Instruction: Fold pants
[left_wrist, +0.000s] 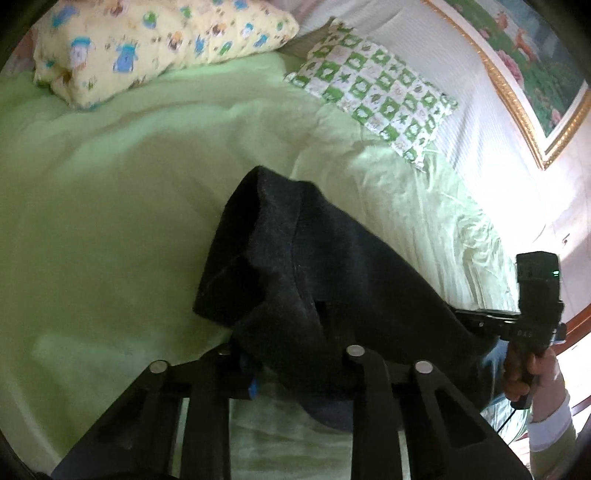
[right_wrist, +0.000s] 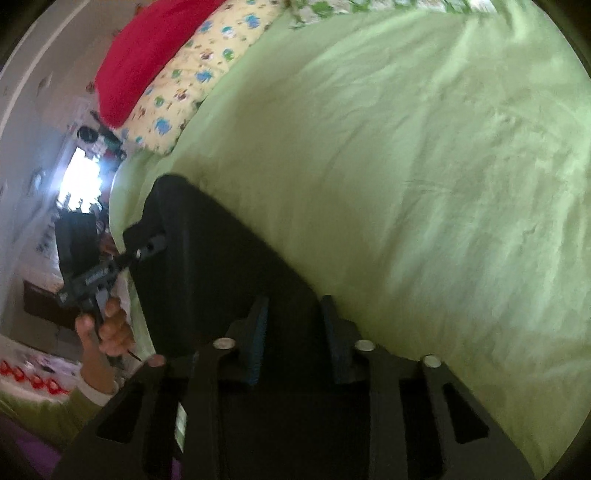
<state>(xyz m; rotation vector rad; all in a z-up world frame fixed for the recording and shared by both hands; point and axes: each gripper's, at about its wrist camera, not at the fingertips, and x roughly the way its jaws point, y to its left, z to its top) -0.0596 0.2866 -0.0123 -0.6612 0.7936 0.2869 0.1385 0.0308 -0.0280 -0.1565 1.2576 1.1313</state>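
Note:
Dark pants (left_wrist: 295, 266) hang bunched over a green bedsheet (left_wrist: 110, 221), held up between both grippers. My left gripper (left_wrist: 291, 354) is shut on one edge of the pants; the cloth drapes over its fingers and hides the tips. In the right wrist view the pants (right_wrist: 221, 266) stretch as a dark sheet from my right gripper (right_wrist: 295, 325) to the left gripper (right_wrist: 147, 247). The right gripper's blue-padded fingers (right_wrist: 258, 332) stand somewhat apart with dark cloth between them. The right gripper also shows in the left wrist view (left_wrist: 480, 317), with its fingers in the cloth.
A yellow cartoon-print quilt (left_wrist: 147, 48) and a green checked pillow (left_wrist: 376, 96) lie at the head of the bed. A red cushion (right_wrist: 147, 55) sits on the quilt. A framed picture (left_wrist: 524, 66) hangs on the wall. The green sheet (right_wrist: 406, 184) spreads wide.

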